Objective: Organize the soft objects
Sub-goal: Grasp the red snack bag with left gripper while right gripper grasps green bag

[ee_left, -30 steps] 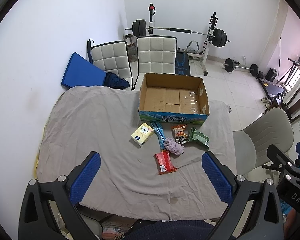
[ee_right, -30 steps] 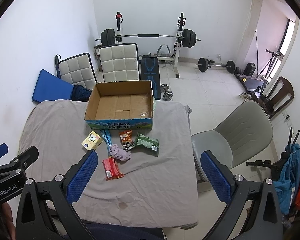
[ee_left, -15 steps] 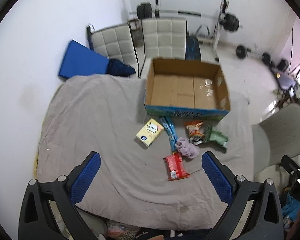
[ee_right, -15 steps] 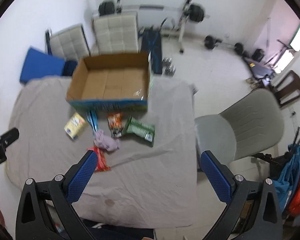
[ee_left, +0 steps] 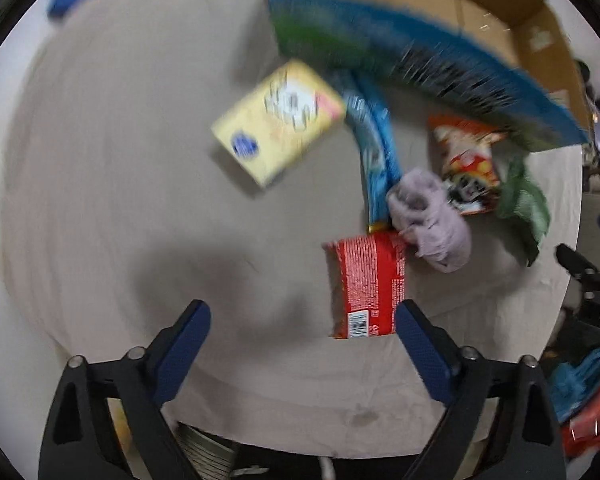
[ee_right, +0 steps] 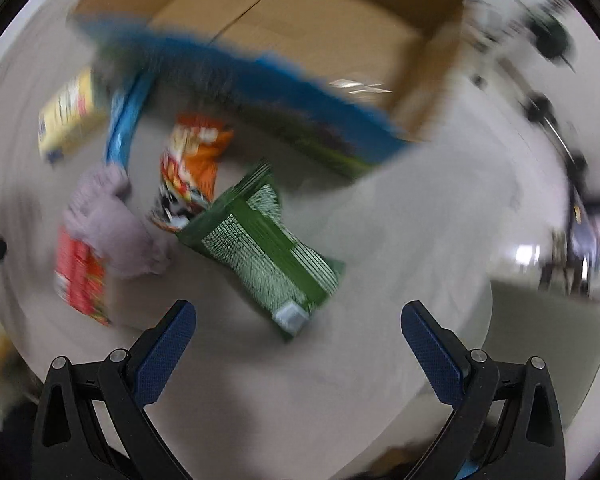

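Note:
Soft packets lie on a grey cloth-covered table (ee_left: 100,200) in front of an open cardboard box (ee_left: 440,40). In the left wrist view: a yellow tissue pack (ee_left: 278,120), a blue packet (ee_left: 374,144), a lilac cloth (ee_left: 432,216), a red packet (ee_left: 364,284), an orange snack bag (ee_left: 468,160), a green packet (ee_left: 524,204). My left gripper (ee_left: 302,322) is open and empty, just short of the red packet. My right gripper (ee_right: 298,328) is open and empty, right by the near end of the green packet (ee_right: 268,244). The box (ee_right: 320,36) lies behind it. Both views are blurred.
The other gripper's black frame (ee_left: 588,280) shows at the right edge of the left wrist view. The table's right edge (ee_right: 488,280) drops to a pale floor, with dark gym gear (ee_right: 552,40) beyond. The table's near edge (ee_left: 300,436) lies just under the left gripper.
Both grippers have dropped down and forward toward the packets, which now fill the views. The objects lie as before. Both grippers stay open.

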A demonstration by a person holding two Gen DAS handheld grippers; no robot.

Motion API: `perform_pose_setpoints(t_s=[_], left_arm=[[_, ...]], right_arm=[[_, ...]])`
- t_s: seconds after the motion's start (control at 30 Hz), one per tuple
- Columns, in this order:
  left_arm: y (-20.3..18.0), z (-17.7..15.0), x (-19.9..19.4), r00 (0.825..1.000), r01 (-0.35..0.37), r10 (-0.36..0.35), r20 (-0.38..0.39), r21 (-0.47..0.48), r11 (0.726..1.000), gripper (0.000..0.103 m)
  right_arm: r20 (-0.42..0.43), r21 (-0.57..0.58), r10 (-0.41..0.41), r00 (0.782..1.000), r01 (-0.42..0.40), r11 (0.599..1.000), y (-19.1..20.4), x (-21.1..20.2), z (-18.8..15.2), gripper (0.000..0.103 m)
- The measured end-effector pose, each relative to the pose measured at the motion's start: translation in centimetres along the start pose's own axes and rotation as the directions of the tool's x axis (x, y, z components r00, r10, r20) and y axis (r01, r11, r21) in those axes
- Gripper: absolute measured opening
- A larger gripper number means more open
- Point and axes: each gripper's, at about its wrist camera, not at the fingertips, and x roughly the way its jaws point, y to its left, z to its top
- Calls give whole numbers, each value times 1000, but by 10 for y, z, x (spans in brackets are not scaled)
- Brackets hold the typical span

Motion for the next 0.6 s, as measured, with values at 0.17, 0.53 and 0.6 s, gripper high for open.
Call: perform_pose_setpoints(t_s=[0.17,0.53,0.6], left_arm=[[-12,-4,35,999,3,-1,-41,31,1000,93],[-37,-14,73,987,91,-87,-136,18,996,93],[-47,-13,73,986,93,-87,-142,35,995,93]], right_arm=[[-62,-167,0,998,-11,986,20,57,17,101],[-129,208,163,978,-134,969,7,87,-3,64],[-177,361,278,944,-200,911,1,99,-20,63]])
